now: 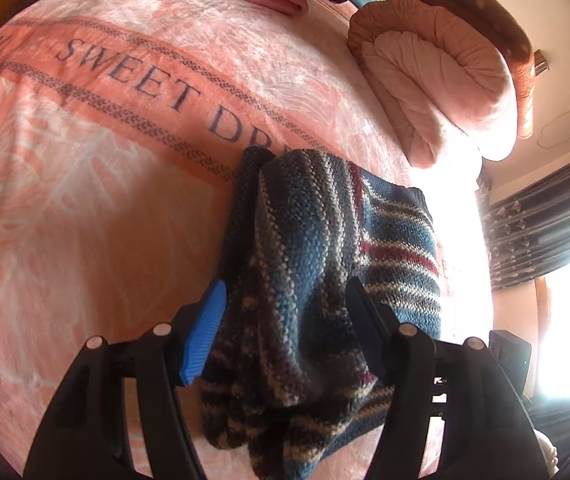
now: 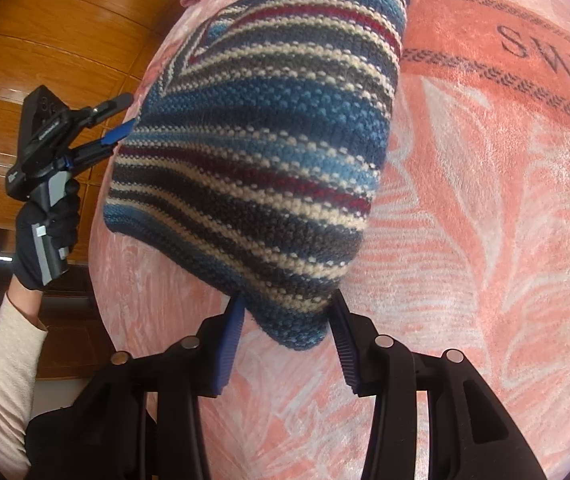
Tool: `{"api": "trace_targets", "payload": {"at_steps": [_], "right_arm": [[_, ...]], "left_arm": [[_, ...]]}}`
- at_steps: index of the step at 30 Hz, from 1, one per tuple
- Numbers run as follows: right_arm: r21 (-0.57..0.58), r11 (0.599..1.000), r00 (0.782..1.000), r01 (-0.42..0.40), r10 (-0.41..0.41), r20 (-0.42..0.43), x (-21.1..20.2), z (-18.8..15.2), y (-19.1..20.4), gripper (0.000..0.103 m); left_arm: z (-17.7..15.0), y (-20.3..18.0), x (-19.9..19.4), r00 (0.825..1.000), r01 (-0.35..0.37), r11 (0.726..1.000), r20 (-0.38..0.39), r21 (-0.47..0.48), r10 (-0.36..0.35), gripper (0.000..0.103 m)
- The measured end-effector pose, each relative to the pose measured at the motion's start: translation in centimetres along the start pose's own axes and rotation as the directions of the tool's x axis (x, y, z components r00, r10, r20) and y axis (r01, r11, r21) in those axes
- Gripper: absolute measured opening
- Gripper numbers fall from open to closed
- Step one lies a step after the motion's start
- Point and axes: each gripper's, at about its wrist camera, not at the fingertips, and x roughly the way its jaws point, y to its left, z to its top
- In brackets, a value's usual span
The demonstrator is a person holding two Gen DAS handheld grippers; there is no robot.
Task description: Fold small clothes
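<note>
Striped knit sweater [image 2: 257, 152] lies bunched on the pink bed blanket [image 2: 485, 240], long axis running away from both cameras. Left tongs [image 1: 285, 320] and right tongs [image 2: 285, 320] both gape around its near edges, gripping nothing.

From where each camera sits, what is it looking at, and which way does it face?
Left wrist: on the left gripper, looking along open fingers over the striped knit garment toward pillows.
Right wrist: on the right gripper, looking across the garment; the gloved hand and left gripper show at its left.
Shared: the garment and pink blanket.
</note>
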Motion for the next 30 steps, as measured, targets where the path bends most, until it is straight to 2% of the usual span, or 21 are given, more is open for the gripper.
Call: {"api": "trace_targets", "payload": {"at_steps": [2,4,5,8,10,15,18,19,21,25,27,30], "right_arm": [[0.006,1.0,1.0,-0.002,0.002,0.008,-0.1,0.1,-0.1,0.045],[0.007,1.0,1.0,-0.004,0.004,0.012,-0.3,0.2,-0.2,0.045],[0.005,1.0,1.0,-0.005,0.005,0.013,-0.4,0.1,-0.3,0.045],[-0.008,1.0,1.0,-0.002,0.002,0.017,-0.7,0.3,-0.1,0.045],[-0.017,1.0,1.0,0.004,-0.004,0.021,-0.9,0.1,-0.1,0.045],[-0.025,1.0,1.0,0.015,-0.015,0.019,-0.6,-0.1,-0.5,0.045],[-0.021,1.0,1.0,0.018,-0.018,0.016,-0.4,-0.2,-0.7,0.045],[-0.02,1.0,1.0,0.016,-0.016,0.019,-0.4,-0.1,-0.6,0.045],[-0.021,1.0,0.999,-0.006,0.007,0.031,-0.7,0.1,-0.3,0.044],[0.012,0.998,0.996,-0.068,0.067,0.061,-2.1,0.5,-1.0,0.045],[0.013,0.998,0.996,-0.058,0.057,0.065,-2.1,0.5,-1.1,0.045],[0.018,0.999,0.997,-0.041,0.04,0.061,-1.7,0.7,-1.3,0.044]], "left_arm": [[0.4,-0.6,1.2,1.0,-0.014,1.0,-0.013,0.008,0.015,0.052],[0.6,-0.5,1.9,0.998,-0.057,0.998,-0.018,-0.028,0.056,0.01],[0.7,-0.3,1.7,0.999,-0.053,0.997,-0.007,-0.051,0.052,0.01],[1.4,-0.2,-0.6,0.993,-0.053,0.996,0.1,-0.074,0.061,0.009],[1.7,0.7,-2.0,0.989,-0.018,0.994,0.145,-0.109,0.034,0.008],[0.0,2.9,1.2,0.996,-0.087,0.986,0.012,-0.145,0.09,0.011],[-0.4,3.5,1.2,0.996,-0.084,0.982,0.019,-0.172,0.088,0.02],[-0.3,3.4,0.7,0.995,-0.092,0.982,0.016,-0.168,0.096,0.026],[-0.3,3.0,-1.0,0.994,-0.096,0.983,0.027,-0.154,0.102,0.03],[-2.4,0.9,-4.8,0.991,-0.122,0.991,0.04,-0.062,0.124,0.028],[-4.4,-0.7,-6.2,0.988,-0.148,0.989,0.048,0.005,0.148,0.029],[-7.4,-2.6,-6.4,0.996,-0.093,0.995,0.016,0.047,0.092,0.029]]}}
